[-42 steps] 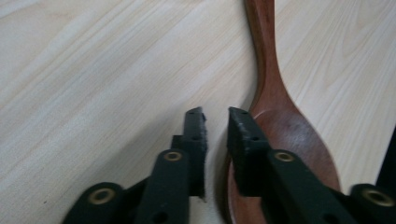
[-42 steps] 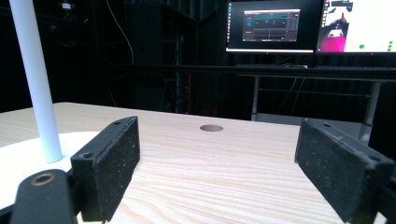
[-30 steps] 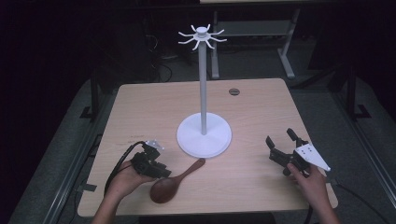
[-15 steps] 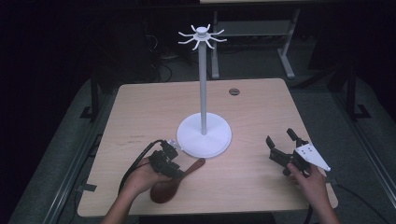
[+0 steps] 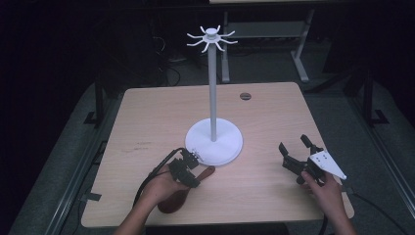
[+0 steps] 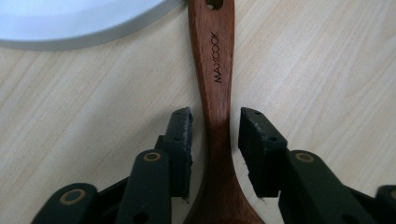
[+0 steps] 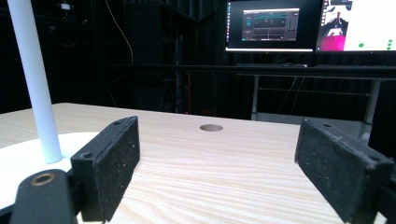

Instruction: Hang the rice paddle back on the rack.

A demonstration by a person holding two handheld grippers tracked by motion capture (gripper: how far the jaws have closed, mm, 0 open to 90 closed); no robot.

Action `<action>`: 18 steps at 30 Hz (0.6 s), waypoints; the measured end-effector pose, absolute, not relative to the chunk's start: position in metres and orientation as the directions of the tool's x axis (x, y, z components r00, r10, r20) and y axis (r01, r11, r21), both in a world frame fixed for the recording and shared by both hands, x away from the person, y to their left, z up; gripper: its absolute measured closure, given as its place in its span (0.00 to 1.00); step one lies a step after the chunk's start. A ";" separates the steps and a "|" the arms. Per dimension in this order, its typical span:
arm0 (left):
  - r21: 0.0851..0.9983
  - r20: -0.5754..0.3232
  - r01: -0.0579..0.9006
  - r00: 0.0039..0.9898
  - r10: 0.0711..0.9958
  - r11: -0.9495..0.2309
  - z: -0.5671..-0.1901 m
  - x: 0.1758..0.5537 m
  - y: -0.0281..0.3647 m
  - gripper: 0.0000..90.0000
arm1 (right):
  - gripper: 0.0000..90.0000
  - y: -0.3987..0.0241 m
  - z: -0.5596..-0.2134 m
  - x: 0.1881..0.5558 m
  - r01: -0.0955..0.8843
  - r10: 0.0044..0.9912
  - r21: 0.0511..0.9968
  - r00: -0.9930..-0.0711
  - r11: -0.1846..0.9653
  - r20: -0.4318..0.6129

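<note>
A dark wooden spoon (image 6: 215, 56) marked MAXCOOK lies flat on the table, its handle end with a hole touching the white stand base (image 6: 70, 18). My left gripper (image 6: 215, 116) is open and straddles the handle, with a narrow gap on each side. From above, my left gripper (image 5: 188, 166) sits over the spoon (image 5: 171, 200) just in front of the stand base (image 5: 215, 139). The stand's pole (image 5: 212, 88) carries a ring of hooks (image 5: 211, 36) on top. My right gripper (image 5: 293, 144) rests open near the front right, holding nothing; its jaws (image 7: 219, 154) face the pole (image 7: 32, 79).
The light wooden table (image 5: 147, 122) has a round cable hole (image 5: 245, 96) at the back, also seen as the hole (image 7: 211, 127). Monitors (image 7: 271, 25) glow behind the table. Dark floor and frame legs surround it.
My left gripper has travelled right and forward from the table's left front to the spoon handle, which now lies between its jaws. The right gripper has stayed still.
</note>
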State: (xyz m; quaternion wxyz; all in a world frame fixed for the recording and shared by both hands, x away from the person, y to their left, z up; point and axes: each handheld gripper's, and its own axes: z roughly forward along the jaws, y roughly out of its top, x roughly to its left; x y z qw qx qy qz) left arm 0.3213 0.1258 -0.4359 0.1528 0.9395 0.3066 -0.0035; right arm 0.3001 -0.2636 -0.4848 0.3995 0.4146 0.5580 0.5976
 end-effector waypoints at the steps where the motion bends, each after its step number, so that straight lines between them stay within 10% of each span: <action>1: 0.279 -0.093 0.576 0.813 0.575 -0.769 -0.436 0.321 0.125 0.73 | 0.15 -0.264 -0.485 0.300 -0.016 0.940 0.998 -0.337 -0.059 0.050; 18: 0.273 -0.088 0.585 0.806 0.585 -0.764 -0.435 0.322 0.126 0.86 | 0.15 -0.263 -0.485 0.300 -0.014 0.940 0.998 -0.338 -0.056 0.048</action>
